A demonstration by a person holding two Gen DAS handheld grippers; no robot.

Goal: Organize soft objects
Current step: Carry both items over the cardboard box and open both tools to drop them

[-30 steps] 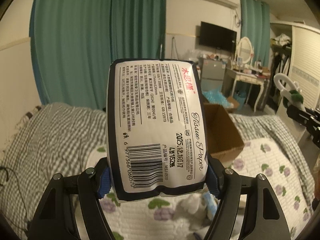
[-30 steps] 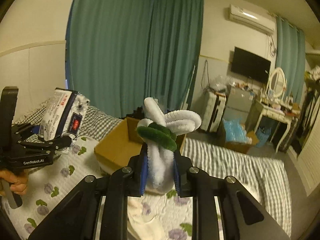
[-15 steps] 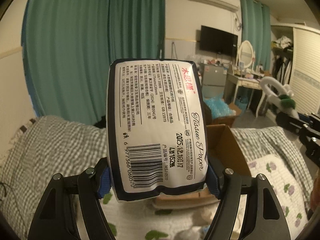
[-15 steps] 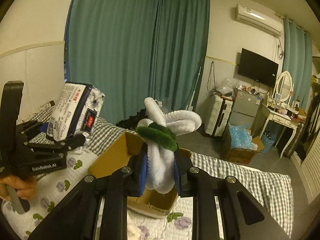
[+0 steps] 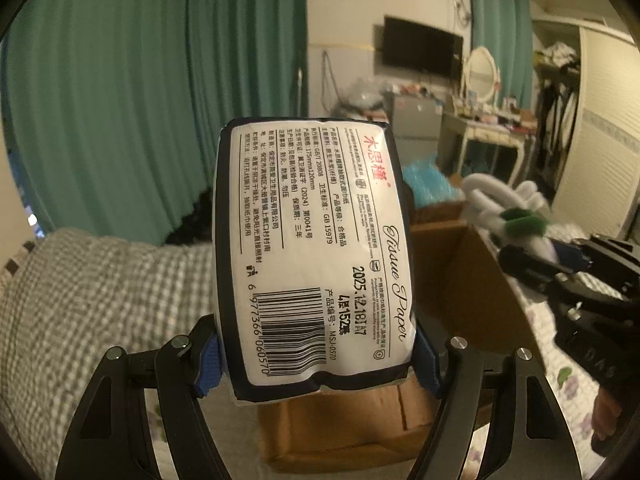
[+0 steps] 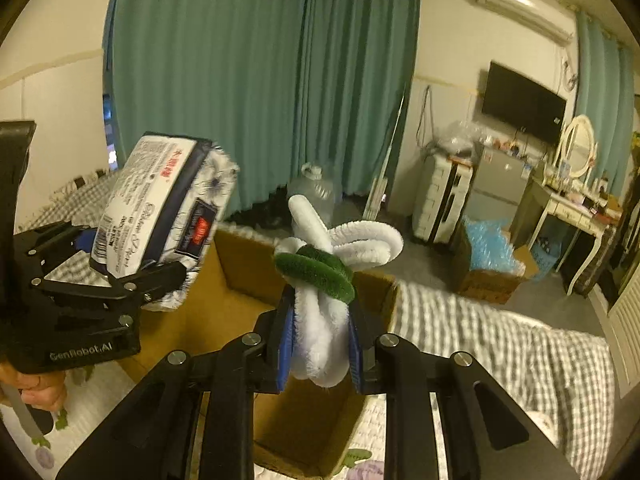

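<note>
From the left wrist, we saw the left gripper (image 5: pixel 318 356) pinching a tissue pack (image 5: pixel 314 256) upright between its blue pads, above an open box (image 5: pixel 460 280) on the bed (image 5: pixel 92 292). The right gripper (image 5: pixel 532 252) hung at right.

From the right wrist, we saw the right gripper (image 6: pixel 319 344) clamped on a white-and-green bundle (image 6: pixel 324 280) over the box (image 6: pixel 248 276), the left gripper (image 6: pixel 132 276) beside it with the pack (image 6: pixel 168 220).

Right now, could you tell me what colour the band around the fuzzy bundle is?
Dark green band on the white bundle, clearest in the right wrist view.
</note>
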